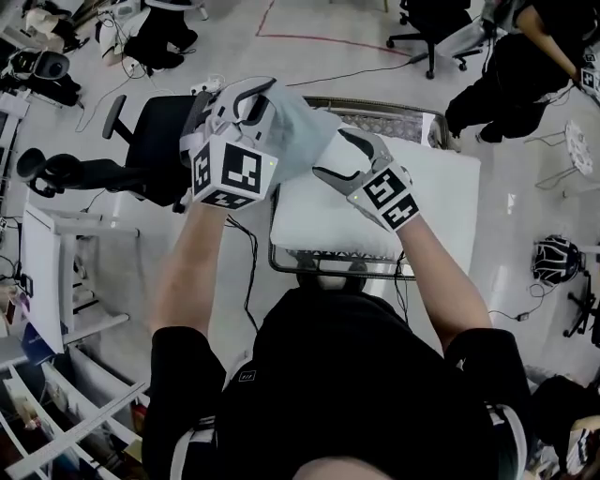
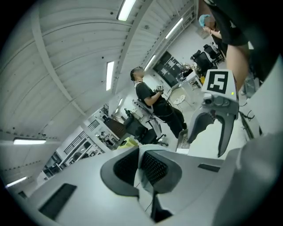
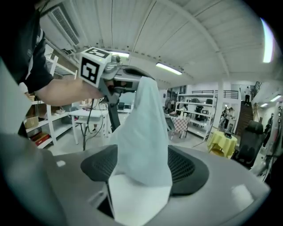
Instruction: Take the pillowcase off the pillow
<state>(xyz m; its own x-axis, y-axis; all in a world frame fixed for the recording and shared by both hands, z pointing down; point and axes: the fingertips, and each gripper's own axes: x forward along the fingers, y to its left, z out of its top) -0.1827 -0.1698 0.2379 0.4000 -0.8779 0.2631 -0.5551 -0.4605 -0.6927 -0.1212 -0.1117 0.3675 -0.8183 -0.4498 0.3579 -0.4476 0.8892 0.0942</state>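
Observation:
Both grippers are raised above a white pillow (image 1: 441, 187) that lies on a wire-framed table (image 1: 375, 108). A pale blue-grey pillowcase (image 1: 300, 127) stretches between them. My left gripper (image 1: 255, 98) is shut on a fold of that cloth, seen as a thin strip (image 2: 142, 172) pinched between its pads (image 2: 154, 170). My right gripper (image 1: 342, 157) stands with its jaws wide. The pillowcase (image 3: 143, 128) drapes loosely down between its pads (image 3: 188, 170) and runs up to the left gripper (image 3: 130, 75). In the left gripper view the right gripper (image 2: 205, 143) hangs open in front of the pillow.
A black office chair (image 1: 155, 141) stands left of the table. White shelving (image 1: 56, 272) lines the left edge. A person in dark clothes (image 1: 525, 66) sits at the top right, beside another chair (image 1: 427, 28). A helmet (image 1: 558, 258) and cables lie on the floor.

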